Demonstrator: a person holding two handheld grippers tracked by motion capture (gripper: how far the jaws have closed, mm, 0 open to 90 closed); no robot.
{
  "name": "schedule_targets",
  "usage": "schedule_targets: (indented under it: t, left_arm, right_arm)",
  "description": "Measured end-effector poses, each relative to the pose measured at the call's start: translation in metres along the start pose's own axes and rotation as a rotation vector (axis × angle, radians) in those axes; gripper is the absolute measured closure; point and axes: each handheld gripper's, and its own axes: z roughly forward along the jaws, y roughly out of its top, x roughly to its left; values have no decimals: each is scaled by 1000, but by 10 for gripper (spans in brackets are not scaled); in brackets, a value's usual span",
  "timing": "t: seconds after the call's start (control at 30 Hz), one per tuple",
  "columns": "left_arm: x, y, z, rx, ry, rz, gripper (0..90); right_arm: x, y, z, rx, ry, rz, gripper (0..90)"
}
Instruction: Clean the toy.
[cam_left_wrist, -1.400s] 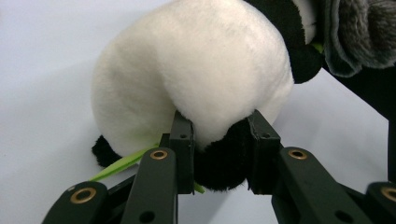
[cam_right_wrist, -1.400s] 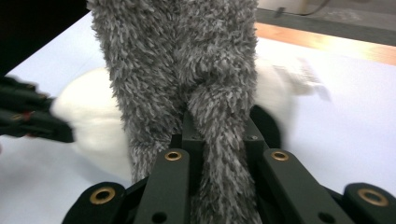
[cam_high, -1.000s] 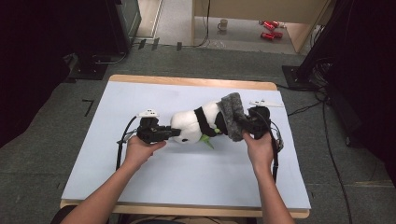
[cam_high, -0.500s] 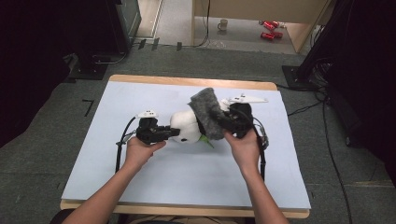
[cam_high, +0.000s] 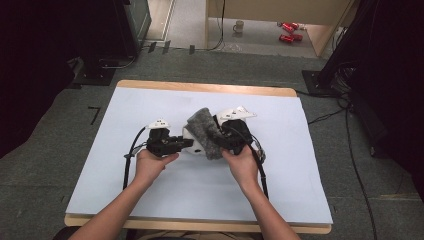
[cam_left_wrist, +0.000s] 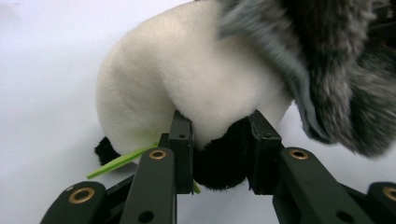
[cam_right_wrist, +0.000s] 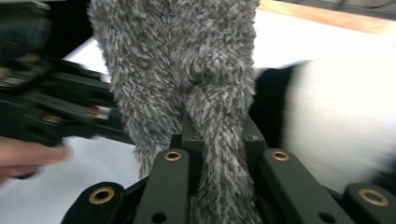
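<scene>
Panda plush (cam_left_wrist: 187, 84) clamped in left gripper (cam_left_wrist: 219, 154), grey fuzzy cloth (cam_right_wrist: 187, 84) pinched by right gripper (cam_right_wrist: 219, 140)

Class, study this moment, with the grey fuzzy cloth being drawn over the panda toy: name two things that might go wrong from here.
1. The left tongs pinch only a small black limb of the panda toy; a tug from the other side may pull it free.
2. The right tongs clamp a narrow fold of the grey fuzzy cloth, which could slip out, so that the cloth drops onto the table.
</scene>
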Motion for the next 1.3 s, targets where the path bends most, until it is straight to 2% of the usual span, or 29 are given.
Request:
schedule_targets:
  t: [0.03,0.17,0.33,0.47,0.53,0.6,0.7,0.77,0.8,0.87,0.93,1.03,1.07,1.1,1.17,1.23,1.3]
  left_arm:
    - [1,0,0,1,-3,2,688]
    - [0,1,0,6,-11,21,688]
    - [7,2,-2,10,-23,2,688]
    - [10,3,-2,10,-31,-8,688]
    - [10,4,-1,12,-30,0,688]
    - [11,5,-1,11,-30,-2,688]
    - [12,6,-1,13,-33,-7,688]
    - [11,6,1,19,-34,7,688]
    - [8,5,2,21,-34,20,688]
    - [5,6,4,22,-26,33,687]
    - [6,7,4,20,-26,27,687]
    - [10,7,2,17,-20,14,688]
    - [12,7,1,16,-17,7,688]
    - [13,7,1,14,-19,-4,687]
    - [13,7,1,11,-18,-6,685]
    - [14,8,1,7,-18,-10,684]
    - [14,8,1,6,-19,-15,682]
  right_arm:
    - [-6,-1,-2,2,-22,7,789]
    - [-22,-3,-7,-9,-14,43,791]
    - [-27,-1,-15,-21,-26,40,792]
    - [-41,-1,-30,-52,-64,66,792]
    - [-49,-2,-35,-62,-68,87,791]
    - [-56,-5,-40,-73,-94,96,791]
    - [-72,-9,-50,-84,-140,134,791]
    - [-82,-13,-53,-82,-147,167,789]
    - [-84,-16,-53,-79,-144,169,788]
    - [-85,-20,-51,-73,-173,145,789]
    - [-86,-21,-52,-71,-194,144,789]
    - [-91,-21,-63,-69,-275,157,792]
    - [-93,-21,-67,-76,-281,166,791]
    - [-94,-19,-75,-99,-263,187,791]
    - [-89,-14,-87,-135,-224,190,791]
    - [-78,-8,-94,-160,-181,169,790]
    - [-63,-5,-92,-162,-139,143,790]
